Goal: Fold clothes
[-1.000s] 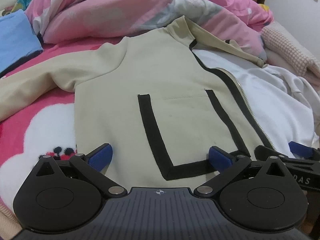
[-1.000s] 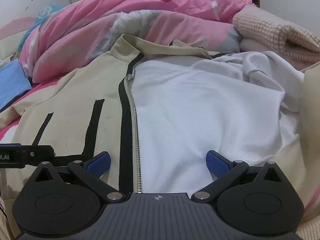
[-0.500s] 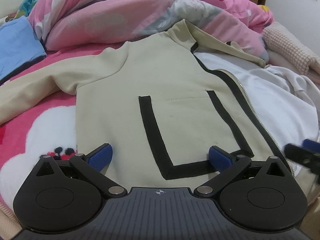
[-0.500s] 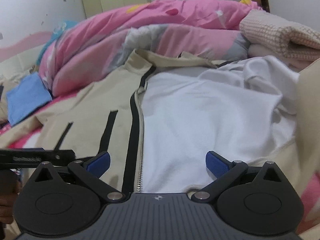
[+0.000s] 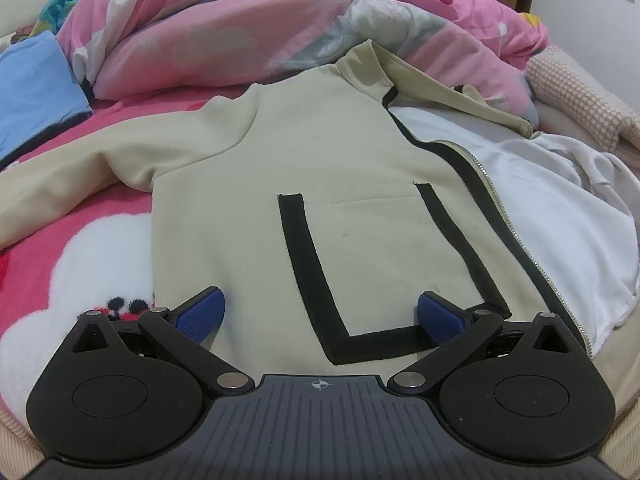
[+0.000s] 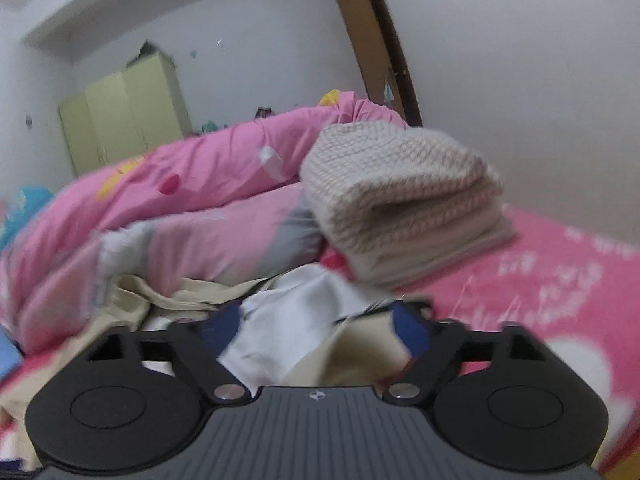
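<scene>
A beige zip jacket (image 5: 340, 168) with black stripes lies front-up on the bed, collar away from me, its right half turned back to show white lining (image 5: 560, 208). My left gripper (image 5: 319, 302) hovers open just over the hem, its blue pads astride the black L-shaped stripe. In the blurred right wrist view, my right gripper (image 6: 316, 324) sits at the jacket's bunched right side. Its jaws are closing, with white lining (image 6: 288, 320) and a beige fold (image 6: 360, 356) between the pads. I cannot see a firm pinch.
A rumpled pink quilt (image 5: 248, 28) lies behind the collar. A folded knitted blanket (image 6: 400, 200) sits to the right of it. A blue cloth (image 5: 36, 88) lies at far left. The bed cover (image 6: 560, 280) is pink. A green wardrobe (image 6: 124, 120) and a wall stand beyond.
My right gripper swung right and upward, away from the lining and out of the left wrist view, and its jaws narrowed around bunched jacket fabric. The left gripper stayed put.
</scene>
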Demonstrator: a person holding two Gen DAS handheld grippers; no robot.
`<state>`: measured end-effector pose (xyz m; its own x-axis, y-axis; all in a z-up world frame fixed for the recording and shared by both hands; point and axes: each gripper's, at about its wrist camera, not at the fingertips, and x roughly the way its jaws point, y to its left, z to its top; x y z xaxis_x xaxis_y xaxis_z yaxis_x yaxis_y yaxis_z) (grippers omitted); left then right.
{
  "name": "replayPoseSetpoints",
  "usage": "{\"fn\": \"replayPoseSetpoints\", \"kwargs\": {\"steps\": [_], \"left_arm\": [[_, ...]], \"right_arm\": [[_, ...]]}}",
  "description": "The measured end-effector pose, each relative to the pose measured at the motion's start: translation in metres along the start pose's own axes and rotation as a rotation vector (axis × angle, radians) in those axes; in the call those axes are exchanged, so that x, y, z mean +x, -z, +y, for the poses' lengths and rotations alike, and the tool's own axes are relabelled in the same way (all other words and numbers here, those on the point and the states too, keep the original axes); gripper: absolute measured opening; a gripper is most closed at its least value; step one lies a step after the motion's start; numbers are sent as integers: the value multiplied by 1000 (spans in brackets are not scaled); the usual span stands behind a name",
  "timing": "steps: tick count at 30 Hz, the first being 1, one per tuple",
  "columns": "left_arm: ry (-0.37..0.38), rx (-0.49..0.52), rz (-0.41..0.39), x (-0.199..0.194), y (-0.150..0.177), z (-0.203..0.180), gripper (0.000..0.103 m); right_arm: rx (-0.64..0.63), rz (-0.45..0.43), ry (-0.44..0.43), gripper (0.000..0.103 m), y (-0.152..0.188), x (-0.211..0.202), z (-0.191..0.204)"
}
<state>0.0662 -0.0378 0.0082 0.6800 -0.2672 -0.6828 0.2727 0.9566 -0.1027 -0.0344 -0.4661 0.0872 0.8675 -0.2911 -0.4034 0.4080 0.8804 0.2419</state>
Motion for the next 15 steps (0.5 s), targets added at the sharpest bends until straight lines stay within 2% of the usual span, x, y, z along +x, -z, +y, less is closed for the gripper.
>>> {"fn": "replayPoseSetpoints", "kwargs": {"steps": [5, 9, 15], "left_arm": [[-9, 3, -1, 1, 0, -1, 103], [-11, 7, 0, 2, -1, -2, 103], [-9, 6, 4, 3, -3, -1, 103]], "right_arm": [[-263, 169, 11, 59, -13, 53, 10], [-465, 268, 90, 39, -1, 85, 19], [-528, 411, 76, 37, 3, 108, 17]]}}
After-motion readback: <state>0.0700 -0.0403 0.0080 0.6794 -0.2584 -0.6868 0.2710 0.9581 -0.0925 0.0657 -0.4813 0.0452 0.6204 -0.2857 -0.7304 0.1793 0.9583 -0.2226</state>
